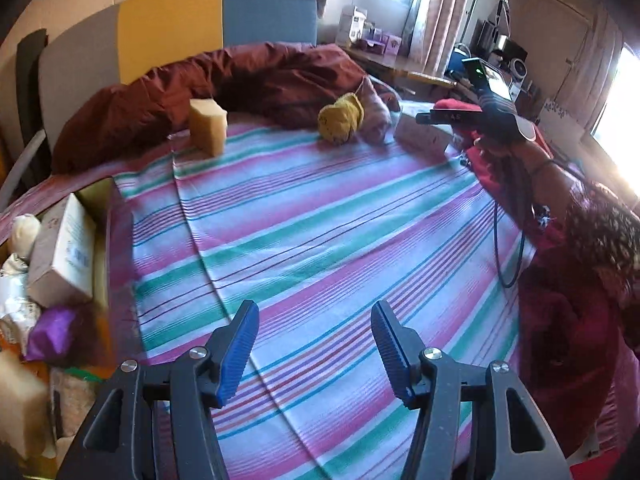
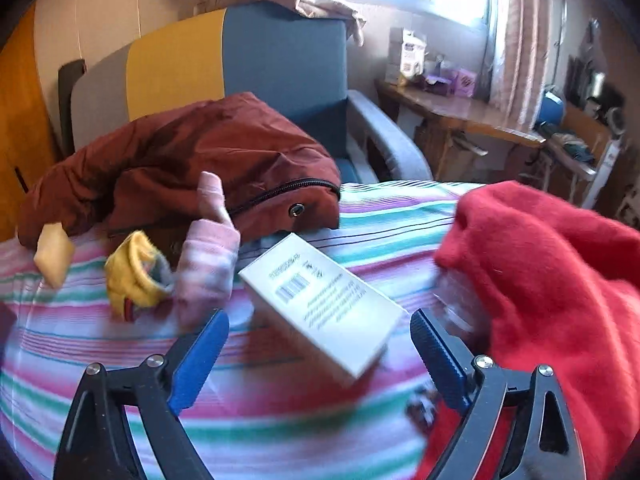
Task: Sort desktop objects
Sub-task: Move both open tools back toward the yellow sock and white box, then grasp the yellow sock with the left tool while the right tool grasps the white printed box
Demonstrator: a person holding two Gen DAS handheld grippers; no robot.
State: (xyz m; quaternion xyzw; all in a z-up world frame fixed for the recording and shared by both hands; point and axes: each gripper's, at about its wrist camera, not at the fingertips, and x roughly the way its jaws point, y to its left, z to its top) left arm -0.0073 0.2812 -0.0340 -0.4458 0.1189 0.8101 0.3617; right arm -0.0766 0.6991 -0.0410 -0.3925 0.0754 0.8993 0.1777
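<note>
Two handheld grippers work over a bed spread with a pink, teal and white striped sheet [image 1: 320,216]. The left gripper [image 1: 316,344] hovers above the sheet's bare middle, its blue-padded jaws spread wide with nothing between them; open striped cloth runs from the jaws toward 12 o'clock as far as a tan sponge block [image 1: 208,126] standing at 11 o'clock and a rolled mustard-yellow sock [image 1: 341,118] at 12 o'clock. A maroon jacket [image 1: 224,80] lies bunched along the far edge of the bed, just behind both.

At 9 o'clock in the left wrist view, at the sheet's left edge, a cardboard box [image 1: 105,216] holds a white carton [image 1: 64,256] with blurred blue print, a purple bundle [image 1: 52,332] and other items too blurred to name.

The right gripper [image 2: 320,354] has its jaws wide around a white carton [image 2: 320,300] that lies tilted on the sheet, touching neither pad. Its top face carries a barcode and lines of small print, too blurred to read. A pink striped sock [image 2: 208,256] sits just beside the carton at 10 o'clock, the yellow sock beyond it. A red fleece garment [image 2: 552,280] crowds the jaws from 3 o'clock, close beside the right pad.

Past the bed stand a grey, yellow and blue armchair [image 2: 248,64] and a cluttered wooden counter [image 2: 460,112] under a bright window
</note>
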